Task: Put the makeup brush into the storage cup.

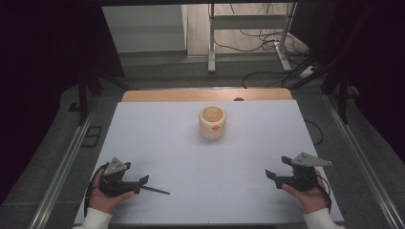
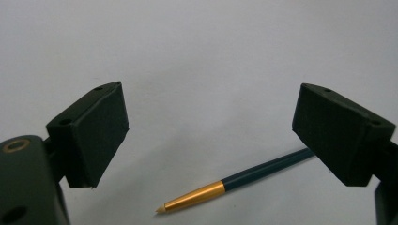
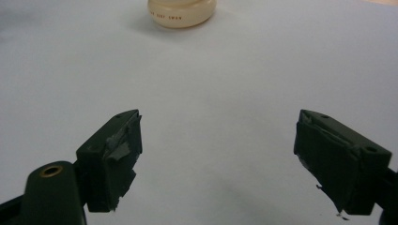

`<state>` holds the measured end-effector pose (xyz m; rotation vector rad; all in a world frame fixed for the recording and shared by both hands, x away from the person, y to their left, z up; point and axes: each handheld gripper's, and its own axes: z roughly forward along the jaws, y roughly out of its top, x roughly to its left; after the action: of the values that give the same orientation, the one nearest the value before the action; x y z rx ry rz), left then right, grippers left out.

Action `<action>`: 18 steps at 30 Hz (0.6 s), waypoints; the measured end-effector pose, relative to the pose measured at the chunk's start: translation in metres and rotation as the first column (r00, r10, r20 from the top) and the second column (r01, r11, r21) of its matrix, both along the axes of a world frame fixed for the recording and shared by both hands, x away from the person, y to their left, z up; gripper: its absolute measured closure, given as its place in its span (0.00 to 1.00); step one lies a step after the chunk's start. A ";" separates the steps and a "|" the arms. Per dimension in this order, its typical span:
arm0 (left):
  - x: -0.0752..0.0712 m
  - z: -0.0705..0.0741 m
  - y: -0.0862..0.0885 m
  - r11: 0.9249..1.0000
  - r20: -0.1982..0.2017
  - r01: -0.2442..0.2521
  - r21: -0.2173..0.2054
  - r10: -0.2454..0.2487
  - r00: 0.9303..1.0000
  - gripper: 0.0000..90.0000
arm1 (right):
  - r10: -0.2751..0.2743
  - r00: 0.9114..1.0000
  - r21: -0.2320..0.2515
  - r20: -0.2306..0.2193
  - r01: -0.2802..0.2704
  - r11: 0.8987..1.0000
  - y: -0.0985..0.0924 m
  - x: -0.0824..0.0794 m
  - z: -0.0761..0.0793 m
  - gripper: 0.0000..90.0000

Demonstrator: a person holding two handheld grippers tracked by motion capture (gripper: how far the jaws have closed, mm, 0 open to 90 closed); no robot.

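A: High view: status?
B: Pen (image 1: pixel 155 191) lies on the table (image 1: pixel 191 152) beside left gripper (image 1: pixel 143 180); cup (image 1: pixel 212 122) well apart, mid-table

A: Gripper views?
B: Left gripper (image 2: pixel 209 136): jaws apart, pen (image 2: pixel 234 180) between, ungripped. Right gripper (image 3: pixel 218 159): apart, empty. Judged step: pre-grasp; next, close on pen

Pen (image 2: pixel 244 177) is dark teal with a gold tip, cup (image 1: pixel 212 122) is cream with an orange dot at 6 o'clock, both grippers black, sheet (image 1: pixel 191 152) pale lavender-white
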<state>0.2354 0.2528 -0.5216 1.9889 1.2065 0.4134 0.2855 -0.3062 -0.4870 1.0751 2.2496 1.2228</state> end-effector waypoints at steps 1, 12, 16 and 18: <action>0.000 0.000 0.000 1.000 0.000 0.000 0.002 0.000 1.000 0.13 | 0.000 1.000 0.000 0.000 0.000 1.000 0.000 0.000 0.000 0.18; -0.003 0.002 0.000 1.000 0.008 0.003 0.009 -0.003 1.000 0.13 | 0.020 1.000 -0.015 -0.011 -0.020 1.000 0.003 0.001 -0.003 0.18; -0.003 0.003 -0.002 1.000 0.012 0.011 0.011 -0.011 1.000 0.13 | 0.021 1.000 -0.013 -0.011 -0.021 1.000 0.004 0.000 -0.003 0.18; -0.004 0.005 -0.002 1.000 0.015 0.021 0.014 -0.021 1.000 0.13 | 0.018 1.000 -0.013 -0.009 -0.018 1.000 0.004 0.000 -0.002 0.17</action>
<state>0.2319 0.2510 -0.5168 2.0055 1.1758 0.4268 0.2855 -0.3019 -0.4894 1.0593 2.2758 1.2113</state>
